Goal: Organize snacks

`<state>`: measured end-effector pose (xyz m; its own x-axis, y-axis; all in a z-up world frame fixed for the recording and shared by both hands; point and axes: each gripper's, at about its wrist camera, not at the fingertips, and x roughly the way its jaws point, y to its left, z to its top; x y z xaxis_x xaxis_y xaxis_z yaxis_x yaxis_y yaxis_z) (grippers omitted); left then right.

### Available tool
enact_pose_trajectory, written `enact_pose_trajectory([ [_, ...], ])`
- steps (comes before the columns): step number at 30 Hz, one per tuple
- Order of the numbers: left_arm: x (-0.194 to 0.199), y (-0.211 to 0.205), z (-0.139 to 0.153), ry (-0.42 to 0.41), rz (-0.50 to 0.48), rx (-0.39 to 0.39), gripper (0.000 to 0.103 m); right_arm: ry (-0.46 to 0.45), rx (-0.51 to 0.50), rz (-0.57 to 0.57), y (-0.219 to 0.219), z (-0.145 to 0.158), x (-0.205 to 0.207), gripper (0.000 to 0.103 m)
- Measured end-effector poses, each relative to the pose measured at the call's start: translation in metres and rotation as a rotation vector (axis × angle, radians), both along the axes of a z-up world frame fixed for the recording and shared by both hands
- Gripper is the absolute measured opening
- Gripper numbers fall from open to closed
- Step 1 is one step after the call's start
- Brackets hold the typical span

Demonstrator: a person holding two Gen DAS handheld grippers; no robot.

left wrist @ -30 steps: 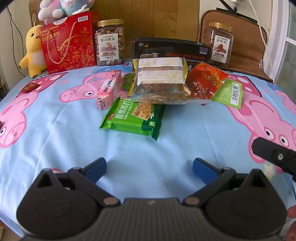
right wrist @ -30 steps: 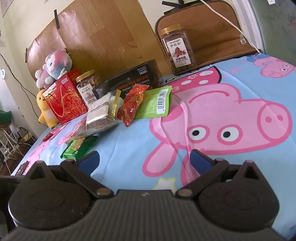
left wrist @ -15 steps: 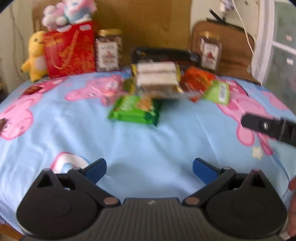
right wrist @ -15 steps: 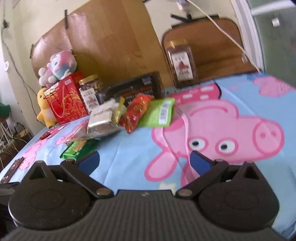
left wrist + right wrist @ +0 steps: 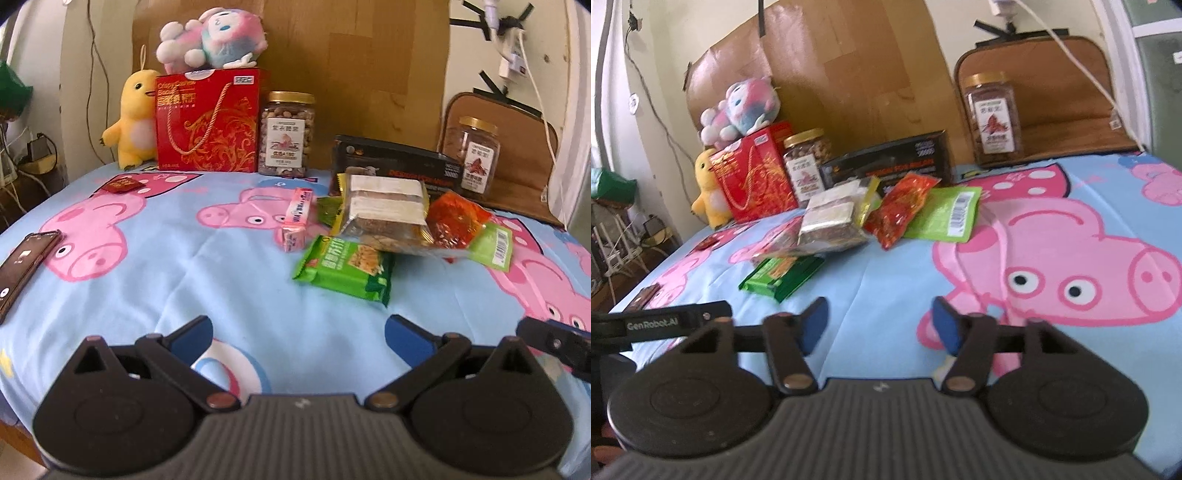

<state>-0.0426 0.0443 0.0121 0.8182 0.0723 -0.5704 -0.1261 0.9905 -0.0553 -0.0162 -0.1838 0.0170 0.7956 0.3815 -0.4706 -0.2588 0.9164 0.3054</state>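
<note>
- Landmark: the clear bag of brown snack bars [image 5: 384, 218], which tops the snack heap at the middle of the cartoon-pig sheet [image 5: 229, 288].
- Far left of the bag: a phone [image 5: 22, 266] lies at the sheet's edge. A wide sweep of the left gripper [image 5: 299, 326] could knock it off.
- Just left of the bag: a pink carton [image 5: 297, 221] lies loose and would likely slide if brushed.
- Directly in front of the bag, partly tucked under it: the green cracker pack [image 5: 345, 269]. Pulling it first would probably drag or tip the bag above.
- Just right of the bag: an orange-red pouch [image 5: 454, 221] overlaps a light green pouch [image 5: 493, 247]. Glossy film may slip from the pads.
- Behind the bag: the black box [image 5: 399, 166] and two nut jars [image 5: 287, 134] stand upright. An overreach could topple a jar.
- Left gripper: jaws spread wide, holding nothing, well short of the heap.
- Right gripper [image 5: 879, 325]: jaws parted, holding nothing, also short of the heap. The two tools sit close together, so a collision is possible.
</note>
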Motion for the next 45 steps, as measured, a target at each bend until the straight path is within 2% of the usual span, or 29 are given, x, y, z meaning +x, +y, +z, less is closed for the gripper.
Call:
enact_pose_trajectory([
  [3,0.0,-0.005,-0.006,0.038,-0.022,-0.017,0.103,-0.005,-0.01,0.024,0.004,0.0,-0.002,0.044],
  [6,0.004,-0.006,-0.015,0.095,-0.036,-0.039,0.103,-0.016,-0.027,0.043,0.006,0.001,-0.004,0.041],
  [9,0.003,-0.007,-0.017,0.099,-0.037,-0.027,0.103,-0.024,-0.043,0.054,0.008,0.001,-0.006,0.035],
  [24,0.004,-0.014,-0.018,0.118,-0.048,0.03,0.103,0.075,-0.016,0.074,0.006,-0.011,0.002,0.033],
  [28,0.003,-0.009,-0.018,0.101,-0.053,0.008,0.103,0.075,-0.024,0.078,0.005,-0.01,0.0,0.033],
  [31,0.001,0.001,-0.015,0.079,-0.078,-0.048,0.103,0.051,-0.042,0.085,0.006,-0.005,-0.004,0.033],
  [34,0.001,0.021,-0.007,0.042,-0.118,-0.148,0.101,-0.018,-0.102,0.096,0.013,0.005,-0.008,0.033],
  [36,0.003,0.033,0.003,-0.012,-0.126,-0.195,0.096,-0.073,-0.162,0.122,0.021,0.011,-0.006,0.033],
  [37,0.006,0.038,0.009,-0.039,-0.136,-0.206,0.095,-0.094,-0.194,0.139,0.025,0.012,-0.004,0.033],
  [39,0.015,0.04,0.019,-0.064,-0.163,-0.184,0.084,-0.133,-0.261,0.18,0.034,0.015,0.004,0.033],
  [42,0.031,0.036,0.029,-0.054,-0.247,-0.137,0.068,-0.196,-0.378,0.244,0.046,0.018,0.018,0.033],
  [45,0.056,0.037,0.033,0.016,-0.342,-0.22,0.065,-0.257,-0.51,0.32,0.06,0.016,0.032,0.033],
])
